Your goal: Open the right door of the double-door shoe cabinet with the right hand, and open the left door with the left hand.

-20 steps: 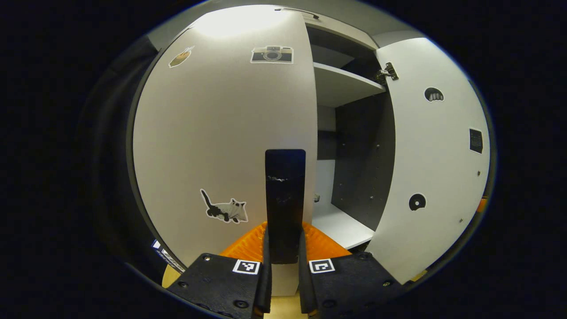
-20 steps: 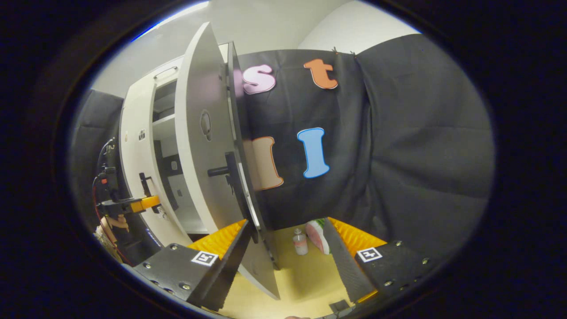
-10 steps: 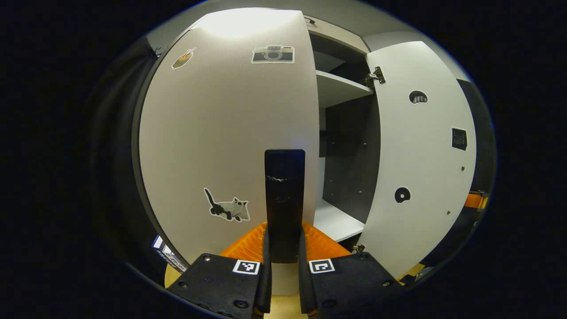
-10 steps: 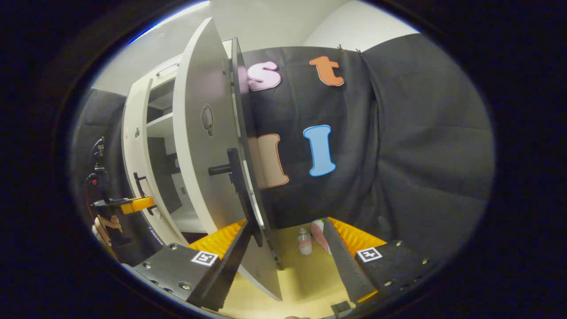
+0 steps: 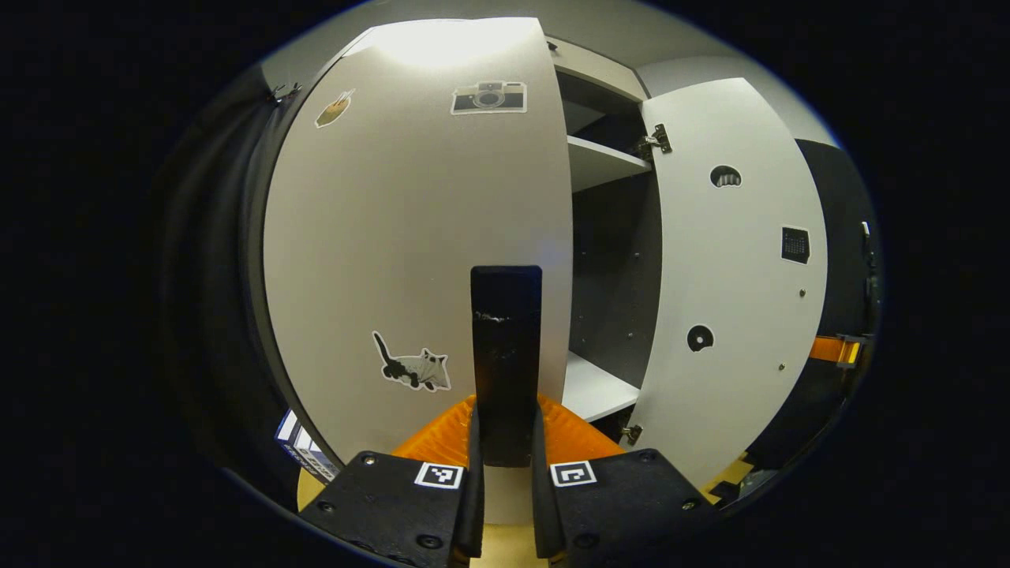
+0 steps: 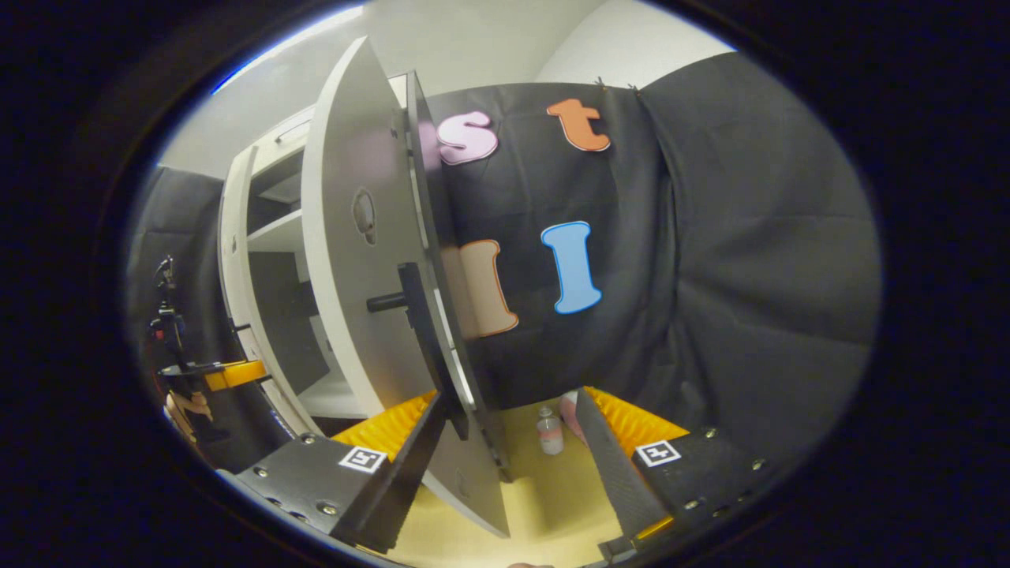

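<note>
Between the left gripper's (image 5: 506,442) closed fingers, the left door's (image 5: 418,237) handle (image 5: 506,355) is clamped. Right gripper (image 6: 505,442) is held open astride the right door's (image 6: 355,260) edge; contact cannot be told.

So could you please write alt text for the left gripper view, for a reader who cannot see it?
The left gripper is shut on the upright bar handle of the left door, which bears camera and cat stickers. To its right, the cabinet's shelves show, and beyond them the right door stands wide open.
</note>
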`<state>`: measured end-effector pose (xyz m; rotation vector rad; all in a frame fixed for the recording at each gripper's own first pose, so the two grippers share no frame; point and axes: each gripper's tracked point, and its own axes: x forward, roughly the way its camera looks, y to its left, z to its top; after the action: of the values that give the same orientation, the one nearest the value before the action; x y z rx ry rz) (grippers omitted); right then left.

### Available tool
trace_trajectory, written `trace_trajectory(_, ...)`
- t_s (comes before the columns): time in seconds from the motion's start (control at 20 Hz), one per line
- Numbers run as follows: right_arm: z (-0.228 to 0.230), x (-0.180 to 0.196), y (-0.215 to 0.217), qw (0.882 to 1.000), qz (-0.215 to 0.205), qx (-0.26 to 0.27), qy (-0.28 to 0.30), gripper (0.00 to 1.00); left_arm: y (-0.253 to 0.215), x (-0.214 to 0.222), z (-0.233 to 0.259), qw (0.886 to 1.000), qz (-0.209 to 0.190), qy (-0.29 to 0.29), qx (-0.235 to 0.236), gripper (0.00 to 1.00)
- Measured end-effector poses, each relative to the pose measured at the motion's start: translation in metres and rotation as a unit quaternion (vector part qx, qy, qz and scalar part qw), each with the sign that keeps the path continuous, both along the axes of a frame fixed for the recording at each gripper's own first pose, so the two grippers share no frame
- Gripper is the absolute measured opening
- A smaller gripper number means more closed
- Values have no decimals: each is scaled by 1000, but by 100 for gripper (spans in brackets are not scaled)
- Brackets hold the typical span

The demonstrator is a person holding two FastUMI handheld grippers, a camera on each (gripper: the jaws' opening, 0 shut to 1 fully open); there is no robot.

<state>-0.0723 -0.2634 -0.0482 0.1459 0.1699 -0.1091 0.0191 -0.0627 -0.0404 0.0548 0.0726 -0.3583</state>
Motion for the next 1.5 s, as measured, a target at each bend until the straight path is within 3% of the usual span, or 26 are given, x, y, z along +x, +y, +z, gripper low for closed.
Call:
trace_trajectory(0.45, -2, 0, 1, 1000, 9, 4, 3, 99, 18, -28, 1, 1000, -24, -9, -1, 26)
trace_trajectory(0.5, -2, 0, 1, 1000, 10, 5, 3, 94, 19, -29, 0, 1000, -28, -10, -1, 26)
trace_trajectory(0.55, -2, 1, 0, 1000, 11, 6, 2, 99, 21, -31, 1, 999, -32, -10, -1, 26)
trace_trajectory(0.65, -3, 1, 0, 1000, 12, 9, 1, 99, 26, -37, 1, 999, -37, -13, 0, 26)
trace_trajectory(0.7, -3, 1, 0, 1000, 13, 11, 1, 94, 29, -40, 1, 999, -38, -15, 1, 26)
trace_trajectory(1.1, -2, 1, 0, 1000, 15, 7, 2, 99, 58, -65, 0, 997, -74, -36, -2, 26)
trace_trajectory(1.5, -1, -1, -1, 1000, 12, 3, 2, 99, 104, -89, 2, 997, -72, -41, 0, 25)
